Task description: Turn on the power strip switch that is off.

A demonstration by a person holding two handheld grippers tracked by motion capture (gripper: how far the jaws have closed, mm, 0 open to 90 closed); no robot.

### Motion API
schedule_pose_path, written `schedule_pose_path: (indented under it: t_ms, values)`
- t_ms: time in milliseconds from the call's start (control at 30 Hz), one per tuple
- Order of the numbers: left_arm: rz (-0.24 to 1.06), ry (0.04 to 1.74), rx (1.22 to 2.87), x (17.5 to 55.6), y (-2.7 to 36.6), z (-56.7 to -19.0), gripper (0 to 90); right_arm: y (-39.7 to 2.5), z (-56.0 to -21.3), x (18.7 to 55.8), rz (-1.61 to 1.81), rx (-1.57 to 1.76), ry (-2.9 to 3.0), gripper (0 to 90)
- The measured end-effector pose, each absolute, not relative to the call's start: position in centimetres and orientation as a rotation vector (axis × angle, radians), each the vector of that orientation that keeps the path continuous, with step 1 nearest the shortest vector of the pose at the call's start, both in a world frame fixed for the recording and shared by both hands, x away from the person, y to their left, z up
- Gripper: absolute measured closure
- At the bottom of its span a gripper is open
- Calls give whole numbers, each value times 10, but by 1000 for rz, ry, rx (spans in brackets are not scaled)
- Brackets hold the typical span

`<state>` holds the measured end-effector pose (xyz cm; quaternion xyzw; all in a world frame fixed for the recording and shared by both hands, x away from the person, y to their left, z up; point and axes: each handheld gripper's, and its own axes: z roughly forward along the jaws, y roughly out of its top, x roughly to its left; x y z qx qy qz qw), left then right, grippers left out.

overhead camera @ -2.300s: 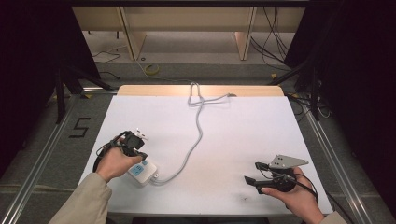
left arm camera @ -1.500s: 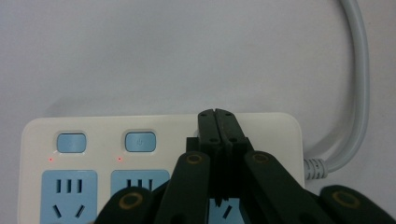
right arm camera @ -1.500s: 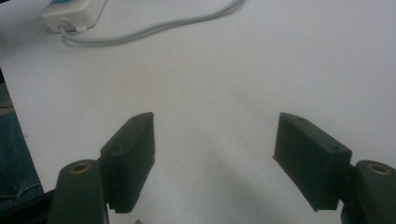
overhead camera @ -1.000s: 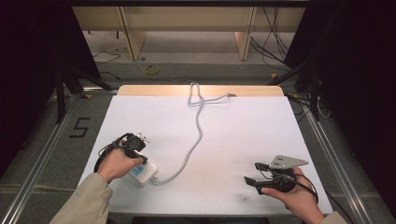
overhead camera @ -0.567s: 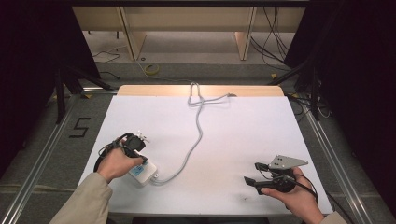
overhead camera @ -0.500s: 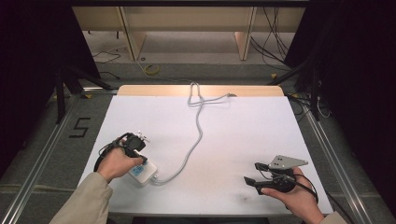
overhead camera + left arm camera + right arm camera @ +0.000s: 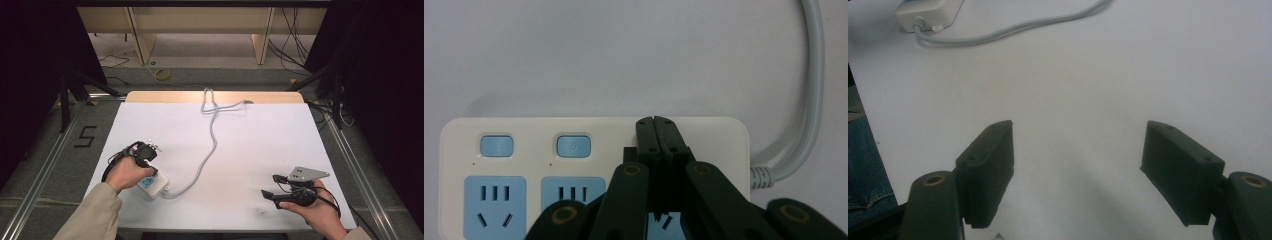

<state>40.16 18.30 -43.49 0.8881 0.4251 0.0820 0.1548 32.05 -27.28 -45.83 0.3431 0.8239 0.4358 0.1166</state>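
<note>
Left tongs (image 7: 658,131) closed, tips pressed together over white power strip (image 7: 524,150) at the table's (image 7: 260,145) near-left; blue sockets and two blue buttons, no readable brand. Grey cord (image 7: 212,145) runs to far edge. Right tongs (image 7: 1075,165) open, empty, near-right. Floor marking "5" (image 7: 86,136).

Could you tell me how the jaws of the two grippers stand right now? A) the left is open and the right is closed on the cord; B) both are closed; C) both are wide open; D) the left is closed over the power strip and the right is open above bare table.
D: the left gripper has its jaws pressed together over the power strip, while the right gripper has its jaws spread apart above the table.
</note>
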Motion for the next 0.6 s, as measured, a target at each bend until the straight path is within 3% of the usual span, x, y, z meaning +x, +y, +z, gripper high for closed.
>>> schedule_pose_path:
  t_ms: [600]
  values:
    - [261,1207,2574,405,178,-434,900,-273,-458,320,1275,1003,2413,295]
